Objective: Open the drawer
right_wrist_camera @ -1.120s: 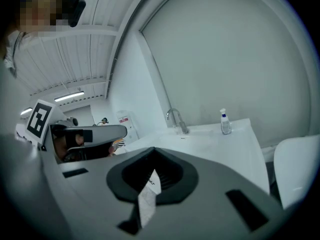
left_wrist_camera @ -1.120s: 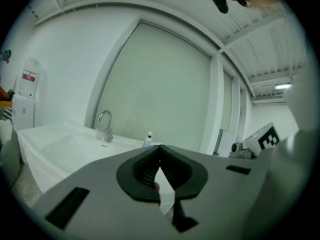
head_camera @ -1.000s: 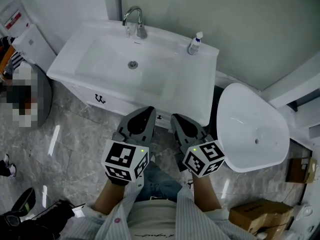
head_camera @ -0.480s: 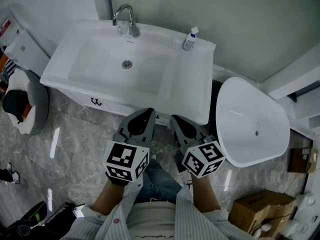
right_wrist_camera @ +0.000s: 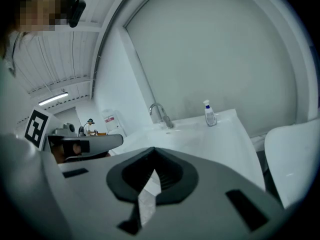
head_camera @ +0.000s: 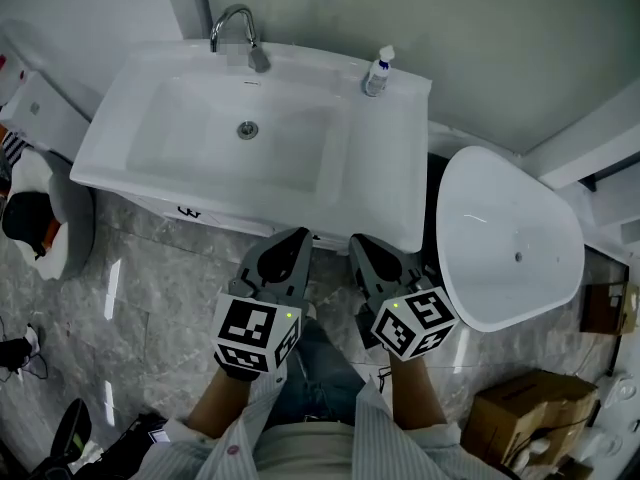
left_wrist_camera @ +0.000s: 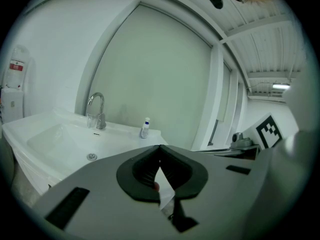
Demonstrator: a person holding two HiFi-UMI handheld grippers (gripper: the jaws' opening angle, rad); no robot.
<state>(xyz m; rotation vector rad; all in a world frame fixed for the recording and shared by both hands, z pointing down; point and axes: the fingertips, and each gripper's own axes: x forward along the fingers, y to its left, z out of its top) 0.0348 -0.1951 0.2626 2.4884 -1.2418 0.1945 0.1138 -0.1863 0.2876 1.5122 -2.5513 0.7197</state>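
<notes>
— Can you see the drawer (head_camera: pixel 230 222) from where you are?

— Barely. It is under the near edge of the washbasin (head_camera: pixel 120 138), and the counter overhang leaves only a thin white strip of its front showing. One dark handle (head_camera: pixel 188 211) peeks out towards the left. Further right, the tip of the left gripper (head_camera: pixel 298 235) covers that stretch.

— And the grippers themselves?

— Side by side just in front of the cabinet, both pointing at it. The left gripper's jaws are pressed together with nothing between them. The right gripper (head_camera: pixel 356 241) is the same, tips meeting and empty. Whether either tip touches the front, I cannot tell. The hands are hidden under the marker cubes; only forearms and striped sleeves (head_camera: pixel 400 448) show.

— Anything else cut off?

— The loose white basin (head_camera: pixel 480 198) leaning at the right blocks what is behind it, and the cardboard box (head_camera: pixel 510 418) runs off the bottom corner.

— Changed since a second ago?

— Less of the cabinet front shows now. Before, the handle stood clear, well below the rim. Both grippers sit a little lower in the head view. Their jaws were together then too. The faucet (head_camera: pixel 232 23) and soap bottle (head_camera: pixel 376 73) stand as before.
</notes>
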